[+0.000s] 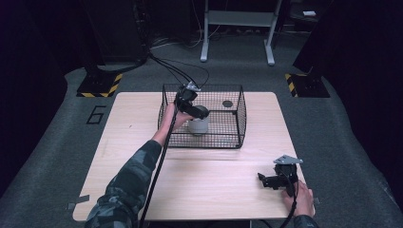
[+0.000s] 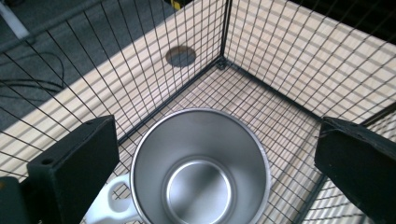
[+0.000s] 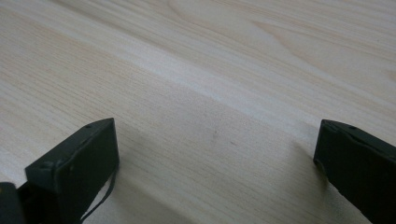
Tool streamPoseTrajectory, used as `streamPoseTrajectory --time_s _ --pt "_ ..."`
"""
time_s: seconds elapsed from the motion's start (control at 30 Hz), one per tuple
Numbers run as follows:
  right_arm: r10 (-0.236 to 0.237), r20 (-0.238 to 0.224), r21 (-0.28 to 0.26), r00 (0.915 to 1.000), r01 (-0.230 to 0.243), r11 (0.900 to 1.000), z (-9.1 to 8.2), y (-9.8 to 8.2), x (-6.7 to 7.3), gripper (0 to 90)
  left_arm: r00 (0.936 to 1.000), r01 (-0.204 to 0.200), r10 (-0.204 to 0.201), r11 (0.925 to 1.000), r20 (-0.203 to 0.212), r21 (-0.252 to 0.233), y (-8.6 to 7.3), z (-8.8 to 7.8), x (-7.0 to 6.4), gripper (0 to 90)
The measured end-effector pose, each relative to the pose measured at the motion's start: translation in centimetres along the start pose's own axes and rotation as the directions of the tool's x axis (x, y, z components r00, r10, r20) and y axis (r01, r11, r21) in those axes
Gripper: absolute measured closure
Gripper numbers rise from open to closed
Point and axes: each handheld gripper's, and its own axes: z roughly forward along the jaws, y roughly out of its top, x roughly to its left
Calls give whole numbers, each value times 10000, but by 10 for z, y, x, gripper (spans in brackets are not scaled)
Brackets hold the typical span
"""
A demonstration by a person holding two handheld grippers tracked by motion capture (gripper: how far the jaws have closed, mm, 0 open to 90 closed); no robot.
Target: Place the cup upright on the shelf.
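Observation:
A metal mug (image 2: 201,170) with a white outside and a white handle stands upright in the black wire basket (image 1: 237,118) at the table's far middle; it also shows as the mug (image 1: 198,125) in the high view. My left gripper (image 1: 192,107) hovers just above it inside the basket, its jaws wide open on either side of the rim without touching it. The mug is empty. My right gripper (image 1: 273,182) rests low over the bare wood near the table's front right corner, open, with nothing between its jaws.
The light wooden table (image 1: 142,114) carries the basket. A dark round mark (image 2: 180,56) lies on the wood beyond the basket's far wall. Cables trail from both grippers. Metal stand legs (image 1: 237,28) and yellow-black striped bases (image 1: 100,85) sit on the grey floor behind.

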Motion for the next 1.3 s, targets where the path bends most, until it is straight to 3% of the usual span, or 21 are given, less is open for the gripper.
streamPoseTrajectory --time_s 0.17,0.27,0.6,0.87,1.03,1.27,1.3 --pt "7 1 1 10000 -7 10000 0 0 0 0 9998 -111 112 9999 136 -66 2 -21 -9 2" --pt "11 2 2 10000 -11 10000 0 0 0 0 9989 -403 404 9992 222 -36 1 -35 -16 2" --pt "13 3 2 10000 -13 10000 0 0 0 0 9918 -1133 1146 9932 566 -256 -19 -72 -42 2" --pt "20 4 0 10000 -20 10000 0 0 0 0 9893 -1428 1433 9895 263 -209 -47 -94 -53 2" --pt "23 5 3 10000 -23 10000 0 0 0 0 9902 -1380 1384 9902 192 -192 -66 -105 -56 2" --pt "18 17 1 10000 -18 10000 0 0 0 0 9917 -1254 1248 9920 -322 -173 -104 -124 -62 2" --pt "20 4 4 10000 -20 10000 0 0 0 0 9917 -1254 1248 9920 -322 -173 -104 -124 -62 2"
